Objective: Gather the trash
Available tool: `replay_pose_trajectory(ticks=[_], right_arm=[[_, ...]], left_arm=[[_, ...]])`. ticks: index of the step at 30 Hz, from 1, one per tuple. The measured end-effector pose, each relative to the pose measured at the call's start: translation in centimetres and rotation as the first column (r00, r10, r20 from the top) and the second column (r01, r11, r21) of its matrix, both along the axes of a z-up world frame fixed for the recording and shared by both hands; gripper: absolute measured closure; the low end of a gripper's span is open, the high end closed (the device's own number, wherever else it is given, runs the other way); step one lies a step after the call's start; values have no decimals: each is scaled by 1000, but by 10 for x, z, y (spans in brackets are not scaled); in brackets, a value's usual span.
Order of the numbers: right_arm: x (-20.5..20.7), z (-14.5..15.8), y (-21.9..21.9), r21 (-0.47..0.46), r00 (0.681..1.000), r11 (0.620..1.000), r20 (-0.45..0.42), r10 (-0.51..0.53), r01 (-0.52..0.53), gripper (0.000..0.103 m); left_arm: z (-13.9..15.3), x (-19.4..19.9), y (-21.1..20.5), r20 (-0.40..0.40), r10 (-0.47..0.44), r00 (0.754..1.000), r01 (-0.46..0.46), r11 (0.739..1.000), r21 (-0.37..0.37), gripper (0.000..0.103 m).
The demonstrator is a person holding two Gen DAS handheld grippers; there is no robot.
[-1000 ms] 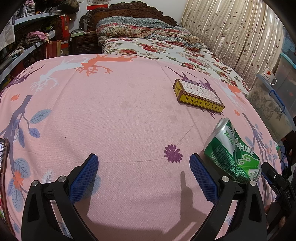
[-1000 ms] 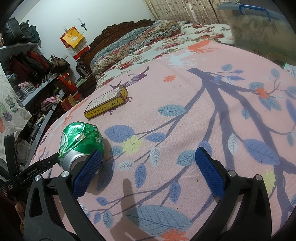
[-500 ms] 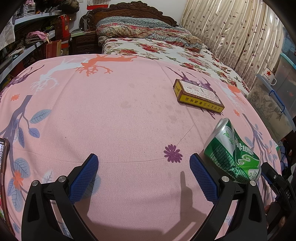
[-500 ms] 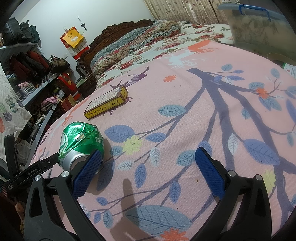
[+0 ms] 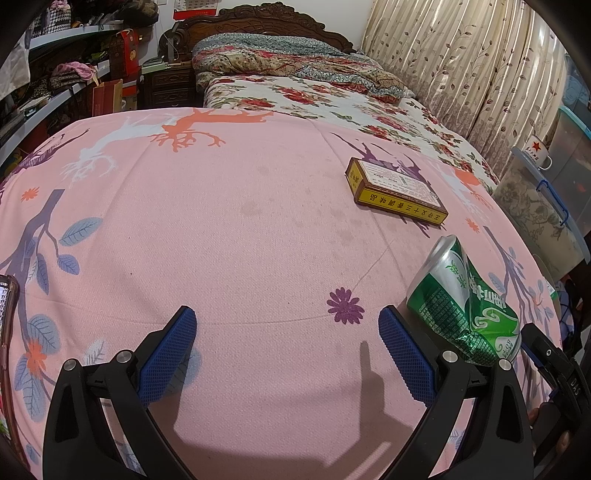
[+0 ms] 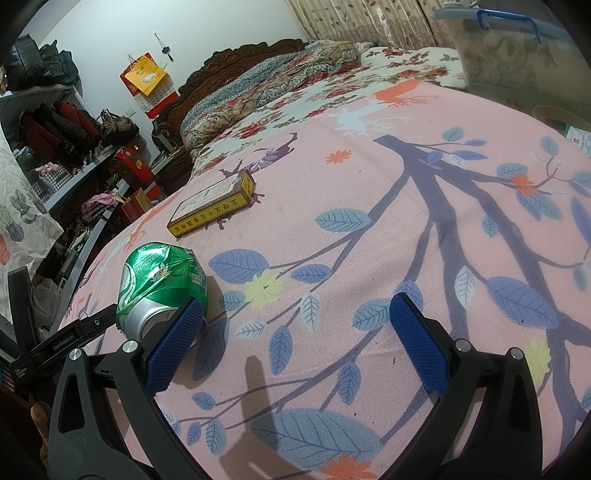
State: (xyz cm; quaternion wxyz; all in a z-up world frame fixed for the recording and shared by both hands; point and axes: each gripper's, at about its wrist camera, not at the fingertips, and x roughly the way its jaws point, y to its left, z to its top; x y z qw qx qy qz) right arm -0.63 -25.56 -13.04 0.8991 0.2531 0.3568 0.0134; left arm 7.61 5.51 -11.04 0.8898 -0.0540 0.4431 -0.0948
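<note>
Claws (image 5: pixel 286 328) agape, can (image 5: pixel 461 299) lengthwise away

- This is a bedroom in a home.
- A bed (image 5: pixel 295 99) with a carved wooden headboard (image 5: pixel 258 22) stands by curtains (image 5: pixel 461 62).
- Shelves (image 6: pixel 62 184) hold clothes.

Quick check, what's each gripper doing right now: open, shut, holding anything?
Left gripper: open, holding nothing; the crushed green can lies outside its right finger.
Right gripper: open, holding nothing; the can sits outside its left finger.
</note>
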Motion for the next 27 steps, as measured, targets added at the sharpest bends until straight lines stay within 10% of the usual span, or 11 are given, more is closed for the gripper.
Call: replay_pose_trajectory(ticks=[27], right_arm=[[23, 7, -11, -6, 999, 1000, -40, -30, 30, 3]], left_arm=[[1, 2, -6, -4, -1, 1000, 1, 999, 35, 9]])
